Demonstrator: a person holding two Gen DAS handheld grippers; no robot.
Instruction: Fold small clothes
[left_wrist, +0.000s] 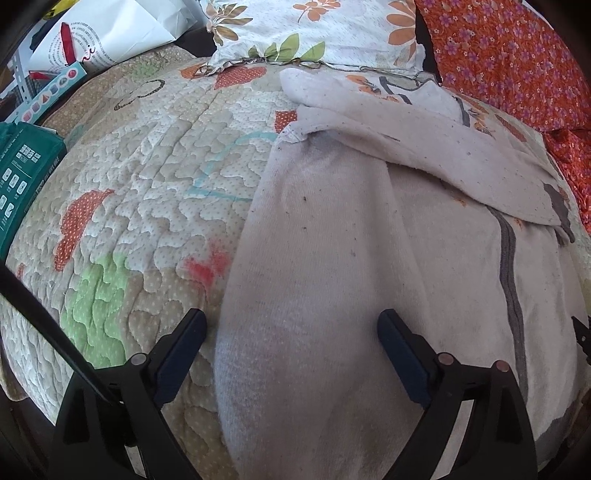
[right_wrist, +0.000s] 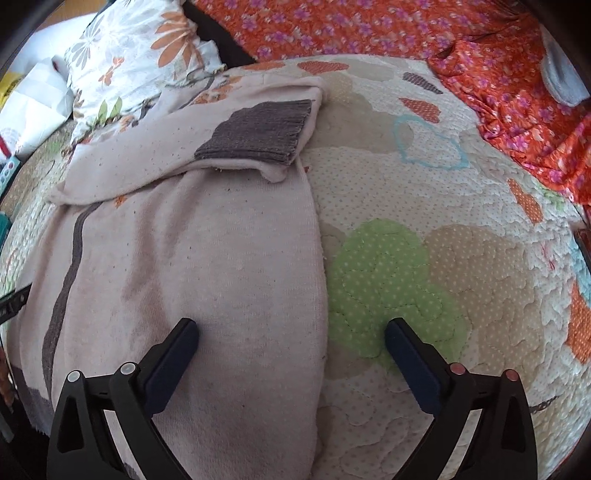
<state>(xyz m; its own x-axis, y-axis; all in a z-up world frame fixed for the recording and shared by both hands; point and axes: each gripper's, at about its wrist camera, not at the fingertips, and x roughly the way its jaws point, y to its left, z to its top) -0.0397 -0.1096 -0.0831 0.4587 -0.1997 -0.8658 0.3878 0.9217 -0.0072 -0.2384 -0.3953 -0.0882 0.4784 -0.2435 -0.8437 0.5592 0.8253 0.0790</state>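
A small pale pink sweater (left_wrist: 332, 258) lies on a quilted bed cover (left_wrist: 147, 166), its sides folded inward. A sleeve (left_wrist: 424, 147) lies folded across its upper part. In the right wrist view the sweater (right_wrist: 203, 258) shows a grey ribbed cuff (right_wrist: 258, 133) on the folded sleeve and a grey stripe (right_wrist: 62, 288). My left gripper (left_wrist: 291, 328) is open and empty, straddling the sweater's left folded edge. My right gripper (right_wrist: 291, 336) is open and empty, straddling the sweater's right edge.
A floral pillow (left_wrist: 314, 29) and an orange flowered cloth (left_wrist: 517, 66) lie at the back. Boxes and a white bag (left_wrist: 103, 37) sit at the bed's left edge. Bare quilt (right_wrist: 443, 258) lies right of the sweater.
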